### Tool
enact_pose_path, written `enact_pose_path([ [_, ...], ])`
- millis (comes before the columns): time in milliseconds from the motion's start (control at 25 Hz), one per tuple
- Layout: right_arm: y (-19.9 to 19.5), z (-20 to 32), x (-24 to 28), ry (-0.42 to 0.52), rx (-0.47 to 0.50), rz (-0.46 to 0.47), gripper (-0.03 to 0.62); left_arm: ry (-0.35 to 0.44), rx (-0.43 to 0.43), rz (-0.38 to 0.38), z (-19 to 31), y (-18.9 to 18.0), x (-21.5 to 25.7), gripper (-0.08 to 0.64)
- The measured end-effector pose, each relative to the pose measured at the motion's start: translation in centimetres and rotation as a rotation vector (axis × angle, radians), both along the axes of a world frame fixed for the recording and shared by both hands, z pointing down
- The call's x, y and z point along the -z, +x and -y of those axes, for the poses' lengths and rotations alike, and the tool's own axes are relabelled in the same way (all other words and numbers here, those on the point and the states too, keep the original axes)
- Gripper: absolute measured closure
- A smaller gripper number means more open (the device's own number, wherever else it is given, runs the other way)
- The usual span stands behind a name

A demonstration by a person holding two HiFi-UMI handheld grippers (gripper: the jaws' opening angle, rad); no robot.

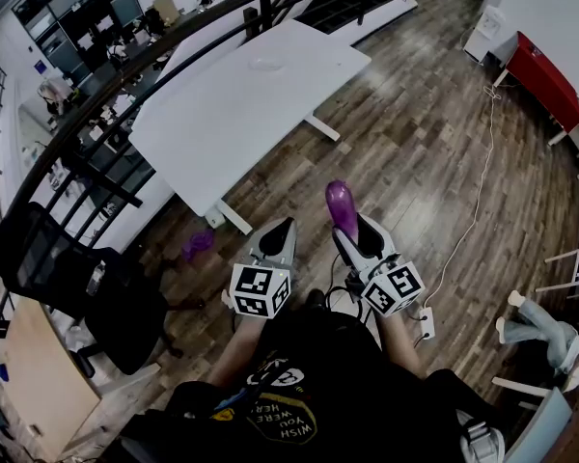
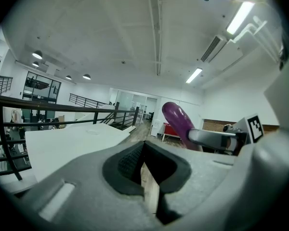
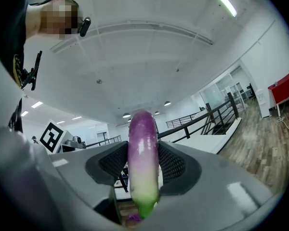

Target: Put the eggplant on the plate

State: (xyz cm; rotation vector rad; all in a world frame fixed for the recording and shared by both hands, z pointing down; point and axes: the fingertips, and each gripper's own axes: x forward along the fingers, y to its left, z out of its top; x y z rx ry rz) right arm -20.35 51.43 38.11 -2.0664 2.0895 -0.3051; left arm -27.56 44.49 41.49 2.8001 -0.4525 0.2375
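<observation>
Heads up: the right gripper is clamped on the glossy purple, green-tipped eggplant well short of the white table — top-heavy, so a wobble could lever it out — while the left gripper is closed and empty.

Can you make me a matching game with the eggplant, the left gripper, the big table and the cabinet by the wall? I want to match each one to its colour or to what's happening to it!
Things:
1. eggplant
2. left gripper
3. table
4. cabinet

Matches:
A. red
B. white
C. clamped in the right gripper
D. shut, with nothing in it

Right pairs: 1-C, 2-D, 3-B, 4-A
</observation>
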Motion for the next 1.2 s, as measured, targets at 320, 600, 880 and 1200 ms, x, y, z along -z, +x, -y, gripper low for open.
enact_pose_path([
  [320,3.3,-1.4,-0.7,-0.005,0.019,0.047,0.390,-0.005,-0.014,0.019,-1.8,3.8,-0.3,0.555],
  [600,5.0,-0.1,-3.5,-0.034,0.097,0.097,0.390,-0.024,0.036,0.067,-1.5,4.9,-2.2,0.555],
  [880,6.7,7.0,-4.0,-0.054,0.113,0.110,0.390,-0.028,0.051,0.073,5.0,6.5,-2.6,0.555],
  [1200,7.5,16.7,-2.0,-0.025,0.107,0.044,0.390,-0.021,0.020,0.028,14.4,7.6,-1.7,0.555],
])
